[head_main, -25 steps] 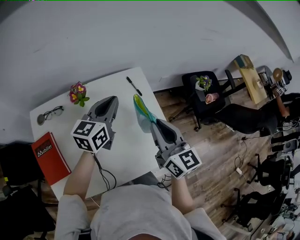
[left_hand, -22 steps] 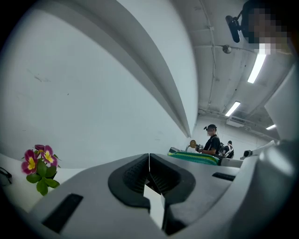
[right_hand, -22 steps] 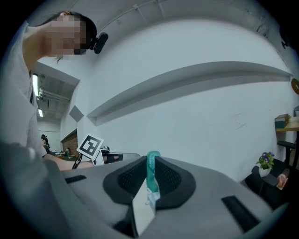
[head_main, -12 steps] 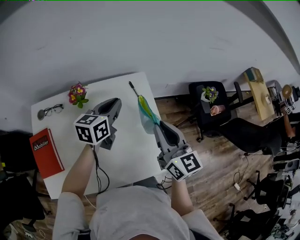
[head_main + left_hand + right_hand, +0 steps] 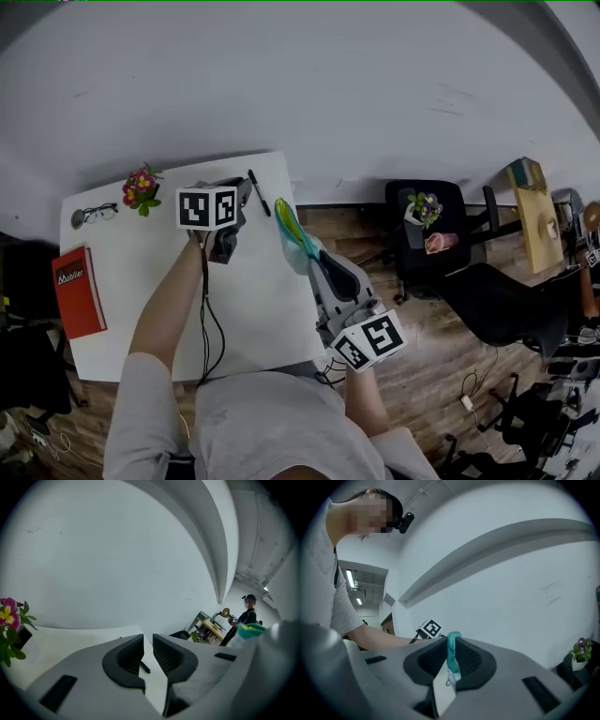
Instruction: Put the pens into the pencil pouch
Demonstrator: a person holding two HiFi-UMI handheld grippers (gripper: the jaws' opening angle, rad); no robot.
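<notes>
A black pen (image 5: 259, 192) lies near the far right corner of the white table (image 5: 141, 300). My left gripper (image 5: 244, 190) reaches out right beside it. In the left gripper view the pen (image 5: 144, 667) shows on the table through the narrow gap of the left gripper (image 5: 148, 639), whose jaws stand slightly apart and hold nothing. My right gripper (image 5: 314, 259) hangs at the table's right edge, shut on the teal and green pencil pouch (image 5: 292, 231). The pouch's teal edge (image 5: 452, 656) is pinched between its pads, with a white tag (image 5: 443, 691) hanging below.
Pink flowers (image 5: 141, 187) and glasses (image 5: 94, 215) sit along the table's far left. A red book (image 5: 75, 291) lies at the left edge. Beyond the right edge, a black chair (image 5: 427, 220) with a potted plant stands on the wood floor. A person (image 5: 246, 613) stands far back.
My left gripper has reached forward and down toward the pen at the table's far right. The right gripper, still holding the pouch, has shifted a little along the right edge.
</notes>
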